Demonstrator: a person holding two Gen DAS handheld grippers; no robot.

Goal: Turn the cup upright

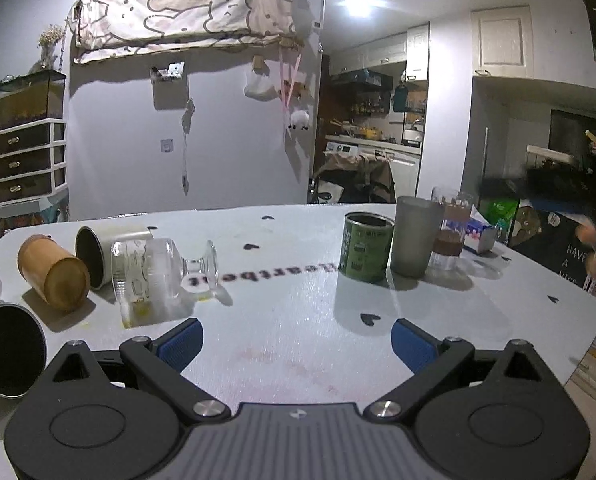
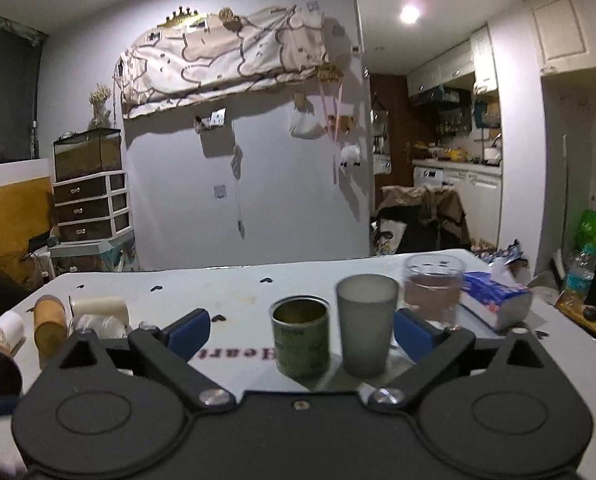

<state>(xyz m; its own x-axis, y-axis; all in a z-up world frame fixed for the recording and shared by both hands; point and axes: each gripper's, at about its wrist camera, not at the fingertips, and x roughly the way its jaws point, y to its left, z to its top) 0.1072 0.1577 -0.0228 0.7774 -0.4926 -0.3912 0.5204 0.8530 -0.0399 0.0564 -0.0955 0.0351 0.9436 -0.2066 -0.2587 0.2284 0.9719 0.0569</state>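
Several cups lie on their sides at the table's left: a clear glass cup (image 1: 158,272), a white cup (image 1: 102,252), a brown cup (image 1: 54,276) and a dark-mouthed cup (image 1: 8,352). Three stand upright on the right: a green can (image 1: 365,246), a frosted grey cup (image 1: 415,236) and a clear glass (image 1: 449,228). My left gripper (image 1: 294,340) is open and empty, just short of the clear glass cup. My right gripper (image 2: 299,334) is open and empty, with the green can (image 2: 301,336) and grey cup (image 2: 365,324) in front of it, between its fingers.
The white table (image 1: 298,320) has black heart marks and printed lettering. A tissue pack (image 2: 493,296) lies at its right edge beside the clear glass (image 2: 433,284). The lying cups also show at the left in the right wrist view (image 2: 50,320). A drawer unit and kitchen lie behind.
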